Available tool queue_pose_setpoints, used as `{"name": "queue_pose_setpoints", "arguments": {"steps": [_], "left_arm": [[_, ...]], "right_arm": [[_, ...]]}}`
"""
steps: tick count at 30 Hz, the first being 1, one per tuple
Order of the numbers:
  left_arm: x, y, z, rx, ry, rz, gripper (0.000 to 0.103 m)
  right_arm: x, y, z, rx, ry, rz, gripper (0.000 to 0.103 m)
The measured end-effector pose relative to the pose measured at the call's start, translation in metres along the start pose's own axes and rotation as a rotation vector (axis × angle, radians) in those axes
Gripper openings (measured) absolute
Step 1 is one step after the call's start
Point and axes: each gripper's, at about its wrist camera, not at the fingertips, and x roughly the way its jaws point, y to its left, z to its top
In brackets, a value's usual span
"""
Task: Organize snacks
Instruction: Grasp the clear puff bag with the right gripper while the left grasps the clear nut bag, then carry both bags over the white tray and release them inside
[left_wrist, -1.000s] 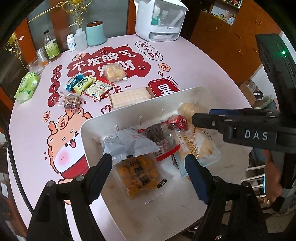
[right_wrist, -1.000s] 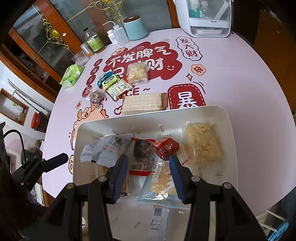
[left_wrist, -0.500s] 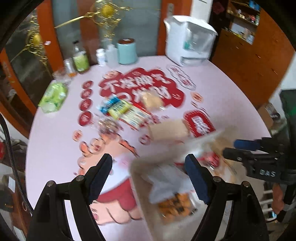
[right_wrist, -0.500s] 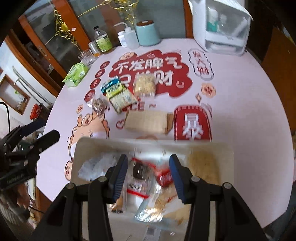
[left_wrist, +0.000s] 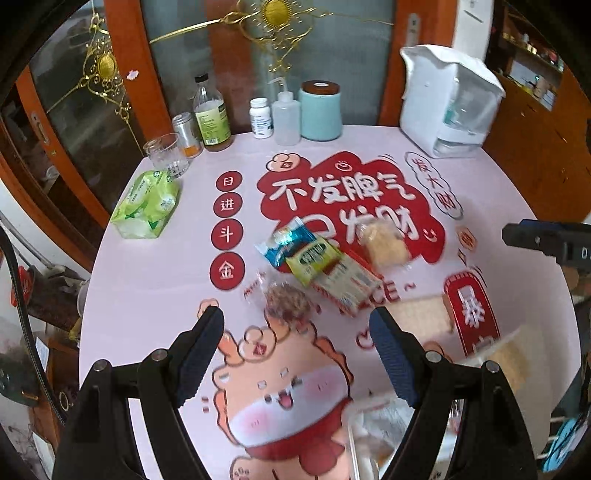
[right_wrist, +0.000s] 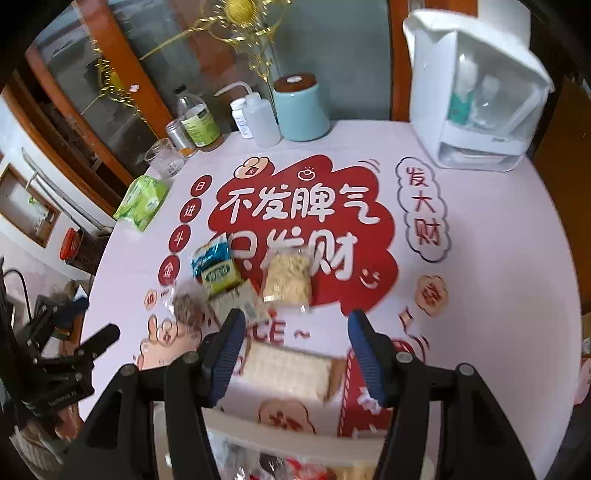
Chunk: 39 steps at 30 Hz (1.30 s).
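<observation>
Several loose snacks lie mid-table: a blue packet (left_wrist: 284, 242), a green packet (left_wrist: 314, 258), a red-and-white cracker packet (left_wrist: 347, 282), a clear bag of pale pieces (left_wrist: 384, 245) and a clear nut packet (left_wrist: 284, 301). My left gripper (left_wrist: 295, 332) hovers open just short of the nut packet, holding nothing. My right gripper (right_wrist: 295, 328) has its jaws opening, with nothing between them. It hangs over a flat beige wafer pack (right_wrist: 288, 369), with the pale bag (right_wrist: 288, 280) beyond. The white tray's rim (right_wrist: 332, 439) shows at the bottom, with snacks inside.
Along the far edge stand a green tissue pack (left_wrist: 147, 206), a glass (left_wrist: 164, 153), bottles (left_wrist: 210, 114), a teal canister (left_wrist: 319, 110) and a white appliance (left_wrist: 447, 103). Wooden cabinets lie behind. The other gripper shows at the left of the right wrist view (right_wrist: 96, 339).
Both grippers have swung from over the tray toward the loose snacks farther up the table. The right jaws stand wider than before. The left jaws keep the same width.
</observation>
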Motion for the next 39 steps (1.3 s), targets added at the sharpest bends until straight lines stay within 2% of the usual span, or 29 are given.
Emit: {"name": "queue_pose_setpoints", "arguments": {"steps": [7, 13, 18, 28, 33, 35, 39], "left_arm": [[0.07, 0.013, 0.03, -0.095, 0.122, -0.045, 0.081], [0.126, 0.011, 0.03, -0.13, 0.198, 0.012, 0.081], [0.159, 0.02, 0.027, -0.212, 0.231, 0.042, 0.081], [0.191, 0.039, 0.01, -0.382, 0.287, 0.12, 0.081], [0.196, 0.039, 0.001, -0.411, 0.318, 0.144, 0.081], [0.198, 0.04, -0.002, -0.429, 0.337, 0.132, 0.081], [0.2, 0.039, -0.007, -0.445, 0.357, 0.138, 0.081]], "right_arm": [[0.086, -0.007, 0.034, 0.054, 0.124, 0.053, 0.058], [0.149, -0.001, 0.037, 0.053, 0.211, 0.04, 0.058], [0.18, 0.006, 0.03, 0.049, 0.256, 0.018, 0.058], [0.191, 0.006, 0.022, 0.07, 0.267, 0.023, 0.064], [0.191, 0.011, 0.018, 0.033, 0.257, -0.007, 0.065], [0.19, 0.013, 0.016, 0.02, 0.264, -0.014, 0.064], [0.188, 0.015, 0.011, -0.004, 0.279, -0.027, 0.061]]}}
